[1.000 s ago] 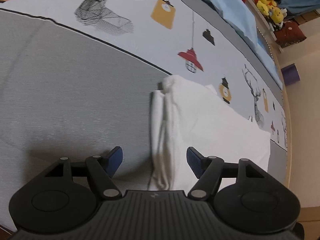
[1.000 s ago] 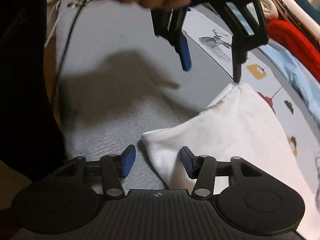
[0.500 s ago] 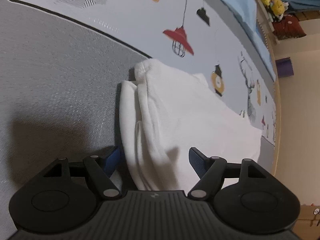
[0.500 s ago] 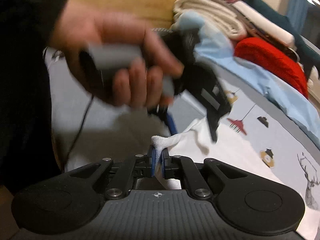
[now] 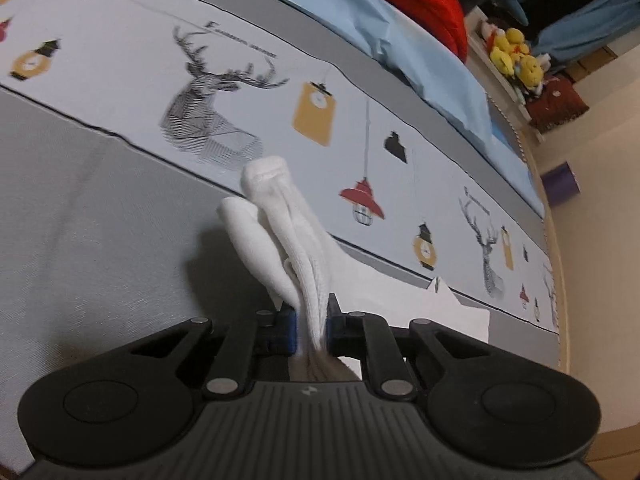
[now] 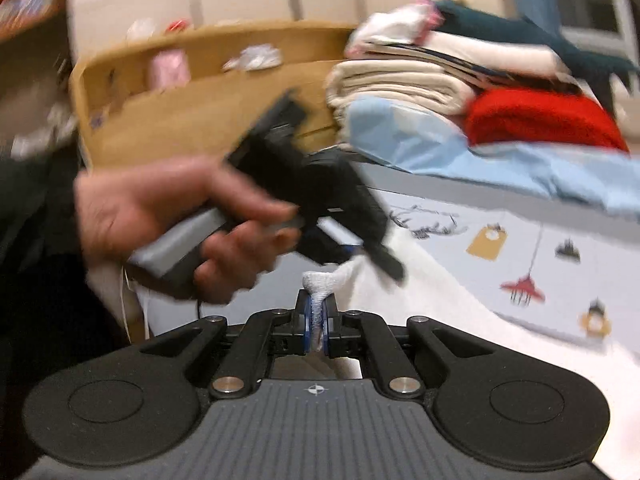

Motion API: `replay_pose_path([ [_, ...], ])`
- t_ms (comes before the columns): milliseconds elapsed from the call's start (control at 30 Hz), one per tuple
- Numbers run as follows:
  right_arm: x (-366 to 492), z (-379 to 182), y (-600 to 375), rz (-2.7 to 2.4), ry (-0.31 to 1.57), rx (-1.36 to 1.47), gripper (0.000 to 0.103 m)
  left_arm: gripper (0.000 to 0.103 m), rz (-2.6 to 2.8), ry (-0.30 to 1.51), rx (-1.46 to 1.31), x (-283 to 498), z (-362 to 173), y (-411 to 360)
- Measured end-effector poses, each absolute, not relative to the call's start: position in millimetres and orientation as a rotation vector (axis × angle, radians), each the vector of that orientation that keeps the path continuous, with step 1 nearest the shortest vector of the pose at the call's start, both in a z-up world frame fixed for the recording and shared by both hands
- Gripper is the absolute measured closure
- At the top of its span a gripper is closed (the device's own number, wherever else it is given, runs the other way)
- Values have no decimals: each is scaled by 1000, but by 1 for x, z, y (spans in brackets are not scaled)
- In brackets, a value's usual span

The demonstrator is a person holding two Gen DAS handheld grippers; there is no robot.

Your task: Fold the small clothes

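Grippers L (image 5: 311, 330), R (image 6: 316, 330) pinching white garment (image 5: 296, 248)

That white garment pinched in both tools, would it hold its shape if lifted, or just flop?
Probably flop: the white garment bunches into soft ridges where the left hand-held gripper squeezes it. It looks light, since the right hand-held gripper raises a corner by a small pinch. It seems unlikely to slip, as its knit looks textured against the bedsheet.
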State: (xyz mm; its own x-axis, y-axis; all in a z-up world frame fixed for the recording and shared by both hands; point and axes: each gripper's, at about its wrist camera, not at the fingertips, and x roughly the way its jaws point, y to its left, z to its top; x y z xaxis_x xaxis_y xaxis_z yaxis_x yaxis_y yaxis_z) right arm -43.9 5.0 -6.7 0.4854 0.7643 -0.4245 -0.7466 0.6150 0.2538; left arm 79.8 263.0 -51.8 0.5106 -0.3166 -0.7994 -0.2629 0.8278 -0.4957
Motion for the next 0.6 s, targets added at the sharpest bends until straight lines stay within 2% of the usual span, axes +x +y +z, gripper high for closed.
replay_pose_path([
  [233, -49, -8, -47, 774, 576, 106, 98, 89, -112, 1017, -551, 90, -29, 208],
  [533, -70, -17, -157, 483, 564, 160, 99, 89, -384, 967, -390, 115, -11, 49],
  [567, -74, -17, -172, 435, 560, 175, 99, 87, -426, 951, -370, 114, -9, 30],
  [600, -77, -18, -184, 396, 556, 185, 99, 81, -464, 941, -354, 113, -8, 14],
])
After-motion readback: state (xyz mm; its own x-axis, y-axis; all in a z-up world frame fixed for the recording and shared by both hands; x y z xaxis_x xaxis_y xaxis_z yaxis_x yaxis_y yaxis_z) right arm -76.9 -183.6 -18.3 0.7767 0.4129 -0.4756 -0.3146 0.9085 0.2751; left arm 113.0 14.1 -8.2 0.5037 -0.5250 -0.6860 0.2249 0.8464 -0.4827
